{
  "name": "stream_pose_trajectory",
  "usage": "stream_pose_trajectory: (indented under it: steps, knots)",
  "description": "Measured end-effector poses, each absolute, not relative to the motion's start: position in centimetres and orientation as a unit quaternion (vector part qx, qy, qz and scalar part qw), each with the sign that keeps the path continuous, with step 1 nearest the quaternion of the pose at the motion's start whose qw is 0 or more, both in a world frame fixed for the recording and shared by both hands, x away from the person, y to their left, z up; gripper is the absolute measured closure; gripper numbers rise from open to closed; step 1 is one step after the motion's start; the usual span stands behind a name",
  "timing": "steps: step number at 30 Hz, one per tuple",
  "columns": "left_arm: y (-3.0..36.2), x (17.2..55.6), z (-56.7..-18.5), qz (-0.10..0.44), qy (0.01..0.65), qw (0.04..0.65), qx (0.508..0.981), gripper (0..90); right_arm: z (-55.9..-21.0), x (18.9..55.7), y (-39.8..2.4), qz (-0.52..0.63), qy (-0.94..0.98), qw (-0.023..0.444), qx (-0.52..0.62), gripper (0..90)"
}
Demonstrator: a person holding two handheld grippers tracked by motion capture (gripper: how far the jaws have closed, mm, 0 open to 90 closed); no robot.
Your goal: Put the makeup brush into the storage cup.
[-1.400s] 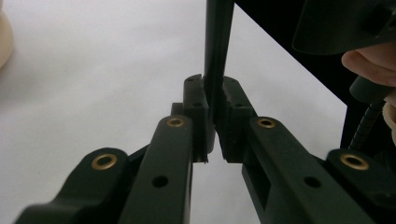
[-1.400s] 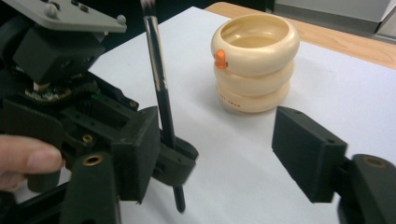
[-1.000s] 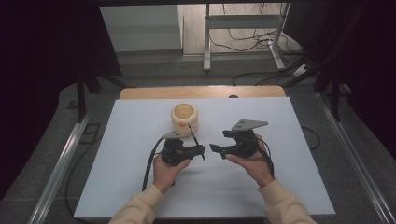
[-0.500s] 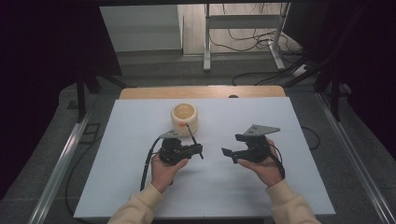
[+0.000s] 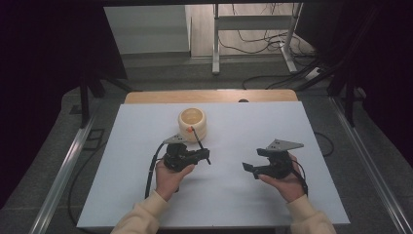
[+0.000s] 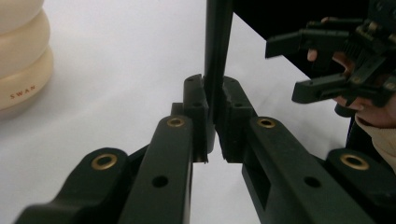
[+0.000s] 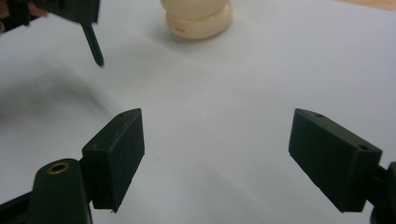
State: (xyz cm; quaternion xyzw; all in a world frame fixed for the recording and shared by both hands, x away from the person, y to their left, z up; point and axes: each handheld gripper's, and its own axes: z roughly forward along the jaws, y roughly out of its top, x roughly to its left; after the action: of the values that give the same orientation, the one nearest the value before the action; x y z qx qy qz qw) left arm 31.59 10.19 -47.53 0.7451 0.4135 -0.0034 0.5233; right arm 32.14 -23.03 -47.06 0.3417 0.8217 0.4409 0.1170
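- The right gripper [image 5: 254,168], nearest the person's side of the table [image 5: 243,204], has jaws spread wide and has just been opening; nothing lies between them, and in the right gripper view bare white tabletop [image 7: 219,121] shows through the gap.
- To its side, well apart, the left gripper [image 5: 200,156] is clamped tight on a thin black stick [image 5: 200,145]. In the left gripper view the stick [image 6: 217,56] rises straight up from between the pressed pads.
- The stick's far end, with an orange tip, slants toward the cream ribbed pot [image 5: 192,123] and appears to reach its near rim; whether it touches the pot I cannot tell.
- That pot stands just beyond the left gripper's jaws, and farther off, across the table, from the right gripper.
- Judged from this, a hand-over looks finished: the left gripper alone carries the stick and the right is free.
- The next move probably calls for the left hand to tip the stick more upright, bring it over the pot's open mouth, lower it in, then loosen the jaws; a tilted entry could catch the rim.
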Motion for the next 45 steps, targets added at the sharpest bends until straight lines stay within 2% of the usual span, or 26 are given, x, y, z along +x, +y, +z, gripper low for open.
stream_pose_trajectory:
  steps: [13, 45]
  knots:
    - [10.7, 31.5, -47.0, 0.002, 0.412, 0.532, 0.740, 83.1, -48.4, 30.8, -26.3, 0.431, 0.817, 0.121, 0.363, 18.1]
    - [12.2, 31.3, -45.2, 0.013, 0.401, 0.556, 0.728, 83.1, -48.8, 31.0, -25.9, 0.417, 0.825, 0.127, 0.359, 17.8]
